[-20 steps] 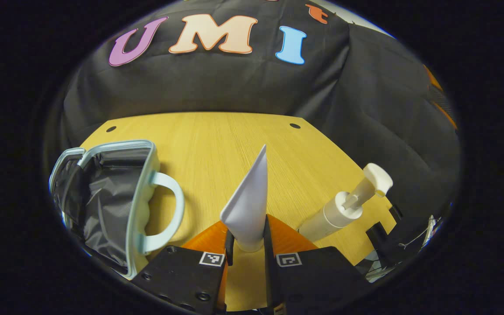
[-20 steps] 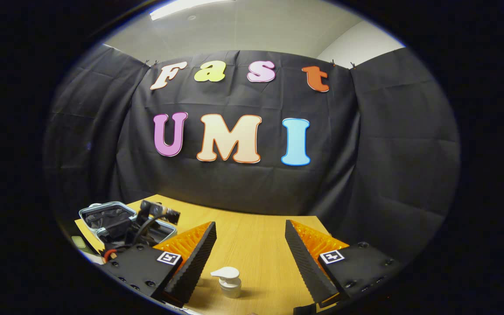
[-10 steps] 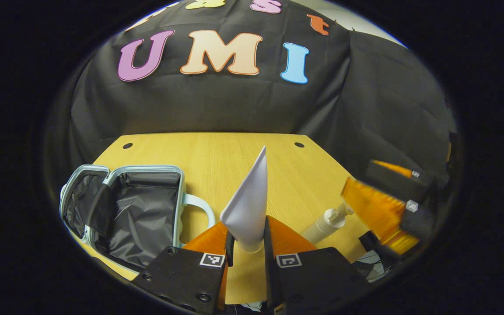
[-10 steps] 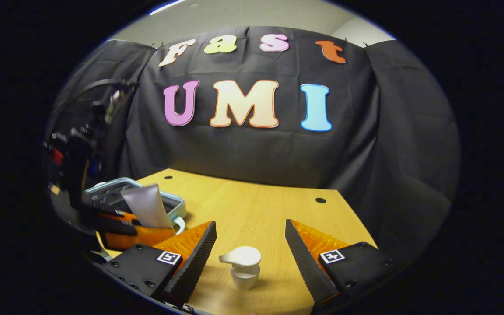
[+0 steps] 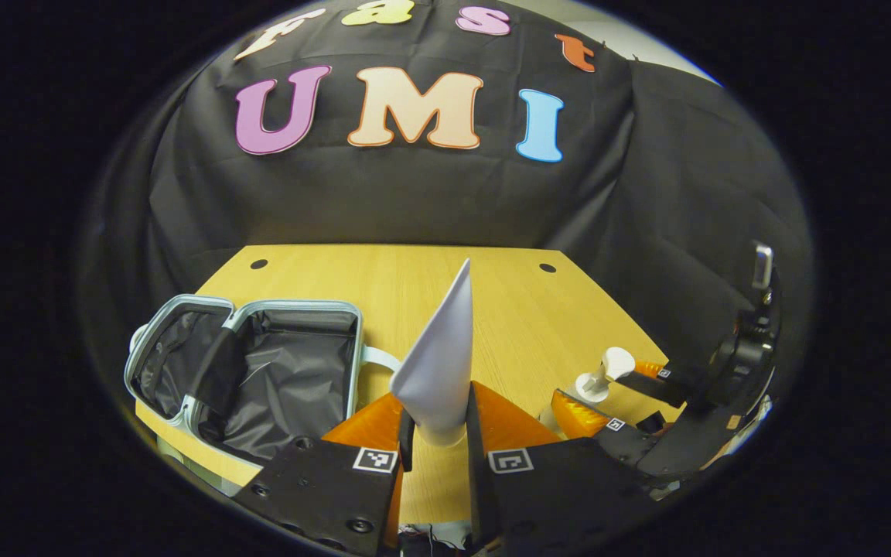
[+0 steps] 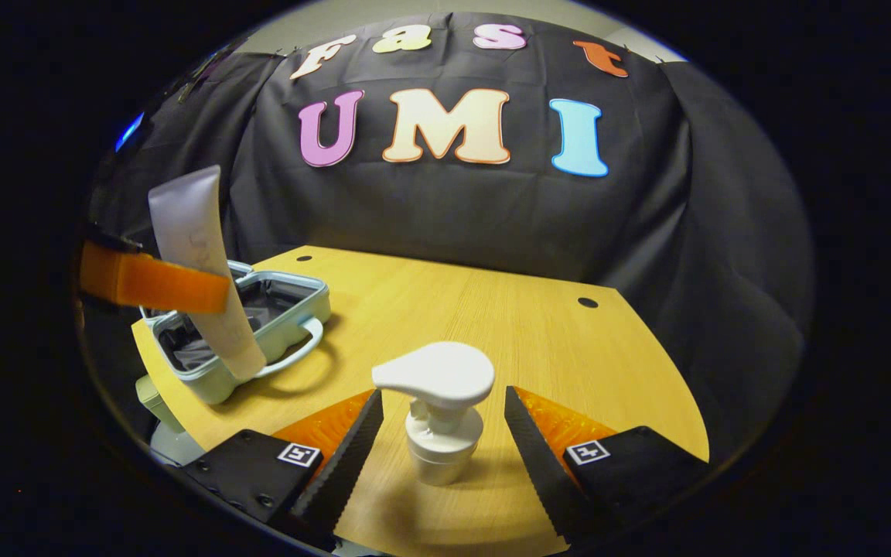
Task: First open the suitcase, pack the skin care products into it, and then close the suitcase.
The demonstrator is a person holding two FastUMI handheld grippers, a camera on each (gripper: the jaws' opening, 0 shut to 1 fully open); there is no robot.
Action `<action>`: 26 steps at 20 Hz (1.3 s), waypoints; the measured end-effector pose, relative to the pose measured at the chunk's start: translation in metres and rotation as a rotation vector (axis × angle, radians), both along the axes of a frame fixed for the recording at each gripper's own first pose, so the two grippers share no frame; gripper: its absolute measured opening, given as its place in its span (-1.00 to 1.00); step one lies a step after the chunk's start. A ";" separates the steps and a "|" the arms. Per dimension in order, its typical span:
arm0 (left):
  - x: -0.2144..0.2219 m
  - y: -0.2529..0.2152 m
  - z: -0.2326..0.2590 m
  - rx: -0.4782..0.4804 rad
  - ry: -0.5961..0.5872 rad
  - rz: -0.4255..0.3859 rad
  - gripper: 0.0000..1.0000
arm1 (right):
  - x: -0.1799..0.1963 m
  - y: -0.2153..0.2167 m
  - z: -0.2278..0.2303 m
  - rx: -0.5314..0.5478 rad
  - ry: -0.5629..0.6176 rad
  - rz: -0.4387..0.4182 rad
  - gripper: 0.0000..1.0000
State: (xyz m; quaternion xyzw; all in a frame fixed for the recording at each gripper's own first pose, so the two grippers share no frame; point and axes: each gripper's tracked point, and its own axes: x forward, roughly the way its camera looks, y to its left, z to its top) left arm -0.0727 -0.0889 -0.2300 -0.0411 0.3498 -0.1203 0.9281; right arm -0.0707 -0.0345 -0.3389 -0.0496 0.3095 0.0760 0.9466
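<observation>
We grip the tube point(image 5: 439, 363) in our left claw point(image 5: 436, 433), its long axis upright, the open suitcase point(image 5: 260, 371) lying down to its left on the counter point(image 5: 507, 309). Our right claw point(image 6: 439, 452) stands released astride the pump bottle point(image 6: 438, 418).

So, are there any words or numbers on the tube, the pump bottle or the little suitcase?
Tube: faint marks on its side, too blurred to read.
Pump bottle: no writing to be seen.
Suitcase: no writing to be seen.
Square tags: black-and-white patterns, not words or numbers.
So none of these has a text that can be read.
</observation>
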 end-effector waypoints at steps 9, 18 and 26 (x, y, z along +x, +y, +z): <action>-0.018 0.057 0.001 0.109 0.069 0.098 -0.43 | 0.004 0.013 0.010 0.063 -0.001 0.057 0.14; 0.004 0.181 -0.032 0.253 0.246 0.083 -0.43 | 0.018 0.077 0.088 0.140 -0.112 0.031 0.15; 0.014 0.215 -0.102 0.212 0.432 -0.009 -0.43 | -0.004 0.152 0.080 0.130 -0.033 0.031 0.15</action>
